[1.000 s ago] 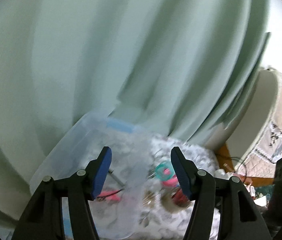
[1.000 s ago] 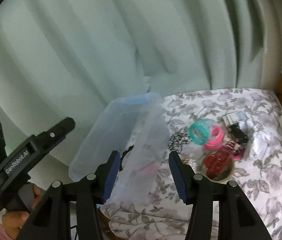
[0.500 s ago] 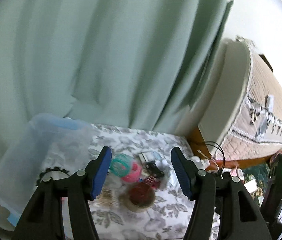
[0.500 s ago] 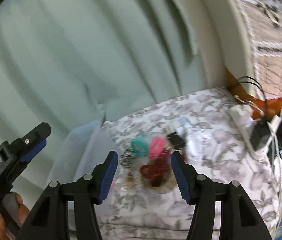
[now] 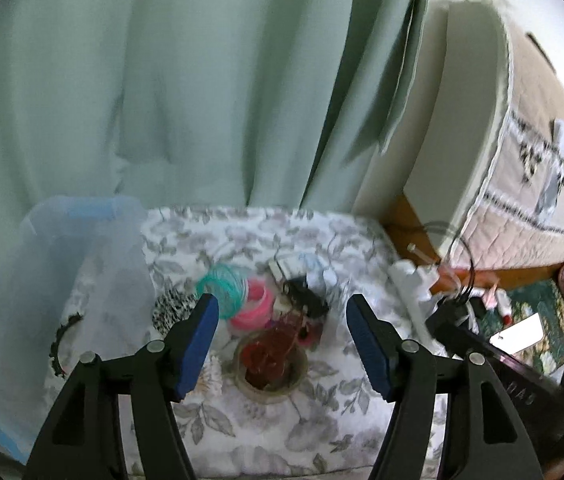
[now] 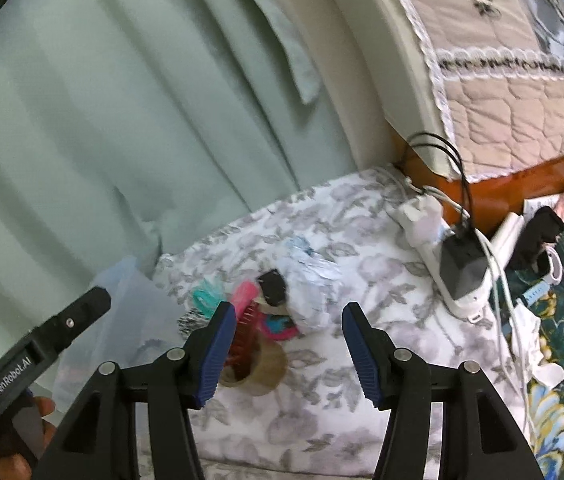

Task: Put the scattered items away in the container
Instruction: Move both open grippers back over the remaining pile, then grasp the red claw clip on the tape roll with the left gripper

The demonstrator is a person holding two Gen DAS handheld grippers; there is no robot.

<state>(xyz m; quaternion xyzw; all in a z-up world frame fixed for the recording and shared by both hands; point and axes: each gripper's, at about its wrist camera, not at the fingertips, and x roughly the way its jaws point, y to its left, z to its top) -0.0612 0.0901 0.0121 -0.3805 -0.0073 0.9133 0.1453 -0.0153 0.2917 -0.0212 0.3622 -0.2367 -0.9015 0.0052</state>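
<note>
From the left wrist, the left gripper was seen spread wide and empty above the teal coiled plastic ring and pink ring, just beside the translucent blue-trimmed plastic container at the table's left edge; an approach step was judged, a descent and pinch being called for next. From the right wrist, the right gripper was likewise parted and empty over the same clutter, with bare floral cloth near and the white power strip crowding the right edge.

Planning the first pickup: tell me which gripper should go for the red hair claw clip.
Left, probably. The left gripper is open with the red hair claw clip centred between its jaws. The right gripper, also open, has it off behind its left jaw.
</note>
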